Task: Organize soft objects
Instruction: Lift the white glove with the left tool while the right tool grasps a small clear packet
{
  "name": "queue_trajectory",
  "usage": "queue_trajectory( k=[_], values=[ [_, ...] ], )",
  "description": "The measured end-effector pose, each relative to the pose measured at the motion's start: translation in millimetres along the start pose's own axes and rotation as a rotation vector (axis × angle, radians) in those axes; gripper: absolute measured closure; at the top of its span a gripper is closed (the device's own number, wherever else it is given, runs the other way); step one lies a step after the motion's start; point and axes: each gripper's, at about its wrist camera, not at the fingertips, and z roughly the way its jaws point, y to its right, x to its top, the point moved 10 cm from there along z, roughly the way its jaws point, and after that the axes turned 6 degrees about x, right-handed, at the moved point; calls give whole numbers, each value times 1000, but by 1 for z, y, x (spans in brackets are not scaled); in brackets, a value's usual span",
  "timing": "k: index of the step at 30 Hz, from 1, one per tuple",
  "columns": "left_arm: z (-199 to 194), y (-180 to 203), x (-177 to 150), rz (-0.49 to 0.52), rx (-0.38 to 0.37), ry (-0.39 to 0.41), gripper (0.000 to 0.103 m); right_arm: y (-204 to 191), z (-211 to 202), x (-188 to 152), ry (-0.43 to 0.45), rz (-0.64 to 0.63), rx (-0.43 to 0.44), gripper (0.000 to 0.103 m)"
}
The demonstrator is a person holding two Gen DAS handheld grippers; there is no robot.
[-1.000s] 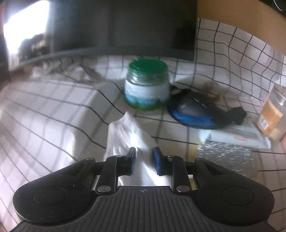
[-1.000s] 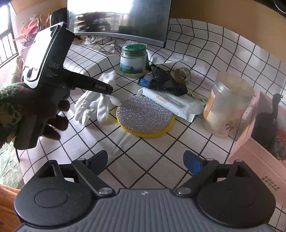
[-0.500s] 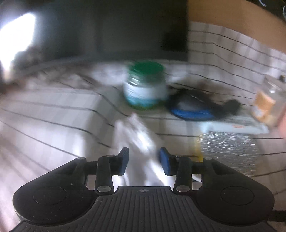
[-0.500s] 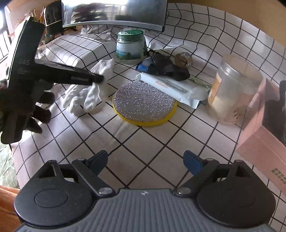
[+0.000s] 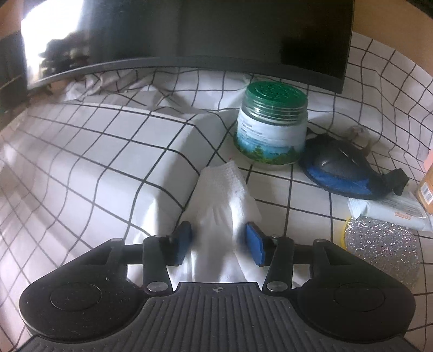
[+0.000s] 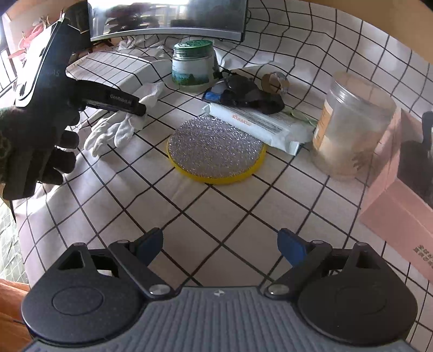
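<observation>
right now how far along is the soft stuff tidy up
Nothing looks sorted yet. The white gloves lie loose on the checked cloth. In hand: the left gripper straddles a glove, its jaws having just been opening, pads off the fabric. The right gripper is open and empty. Gloves still need placing.

White cloth gloves [image 6: 116, 130] lie limp on the checked cloth [image 6: 216, 216] beside the sponge [image 6: 216, 151].

Checked tablecloth [image 6: 216, 216]: white, black grid, lying wrinkled ahead of the gripper. Monitor [image 5: 216, 35]: dark, standing beyond, reflecting daylight. Tan wall [image 6: 379, 19]: rising behind. Window [image 6: 5, 67]: glowing far left.
</observation>
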Motion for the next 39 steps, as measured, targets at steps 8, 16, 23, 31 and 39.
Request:
queue_trajectory(
  k=[8,16,23,31,39],
  values=[
    [3,1,2,14,-17,-46,51,0,2,-8,-17,16,-6,11],
    [-5,13,-3,46,-90,-47,84,-2,1,-12,-17,15,-16,11],
    [-19,24,-15,46,-176,-52,90,-4,0,-9,-8,5,-24,11],
    [-52,31,-11,52,-259,7,90,0,-35,66,117,-31,-40,11],
    [-72,14,12,-23,-313,90,90,40,-22,202,81,197,23,15]
  ],
)
